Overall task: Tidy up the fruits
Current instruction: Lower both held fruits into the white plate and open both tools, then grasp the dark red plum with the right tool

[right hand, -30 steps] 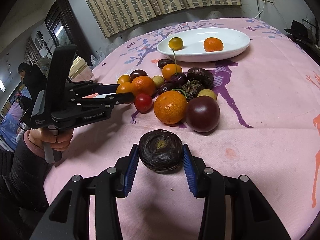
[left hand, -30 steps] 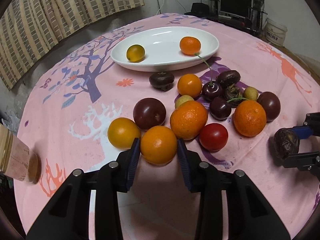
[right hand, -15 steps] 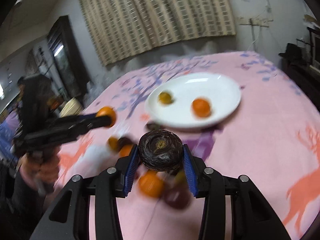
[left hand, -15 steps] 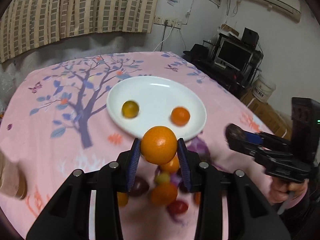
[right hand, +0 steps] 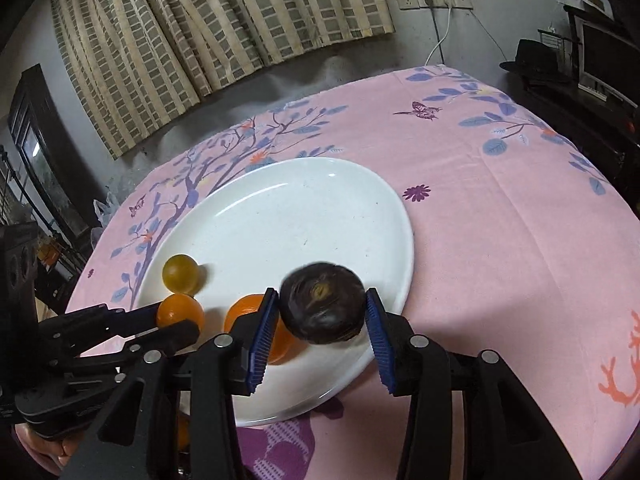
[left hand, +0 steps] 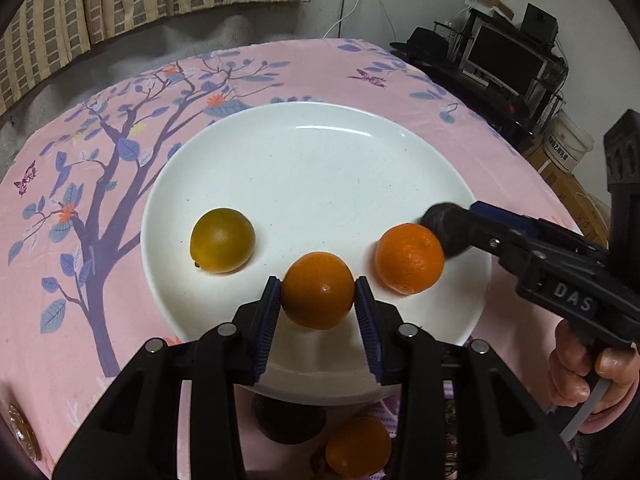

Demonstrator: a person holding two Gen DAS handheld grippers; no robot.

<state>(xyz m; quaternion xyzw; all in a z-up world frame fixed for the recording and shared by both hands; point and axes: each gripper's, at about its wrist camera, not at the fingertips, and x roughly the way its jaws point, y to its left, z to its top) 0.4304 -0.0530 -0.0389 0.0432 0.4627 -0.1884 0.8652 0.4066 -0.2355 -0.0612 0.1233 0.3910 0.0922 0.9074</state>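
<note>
The left claw (left hand: 318, 300) grips an orange (left hand: 318, 290) between its 2 blue-padded fingers (left hand: 267, 322), closed just to the width of the fruit. It holds the orange over the near part of the white plate (left hand: 320, 168); whether the fruit touches the plate surface cannot be told.

The right claw (right hand: 318, 322) is clamped in the same way on a dark wrinkled fruit (right hand: 322, 308), its pads pressing both sides. In the left wrist view this claw reaches in from the right, and the dark fruit sits just beside a mandarin (left hand: 409, 258) on the right part of the plate, over the plate's right rim area.

A yellow-green citrus (left hand: 222, 240) rests on the left part of the plate, apart from the other 2 fruits there.

The plate stands on a worktop covered with a pink cloth (left hand: 100, 160) printed with a purple tree, leaves and butterflies. Under the left claw, off the near rim of the plate, lie another orange (left hand: 358, 452) and a dark round fruit (left hand: 288, 420), partly hidden by the claw's body.

A hand (left hand: 588, 372) grips the handle of the right claw at the right edge of the left wrist view.
</note>
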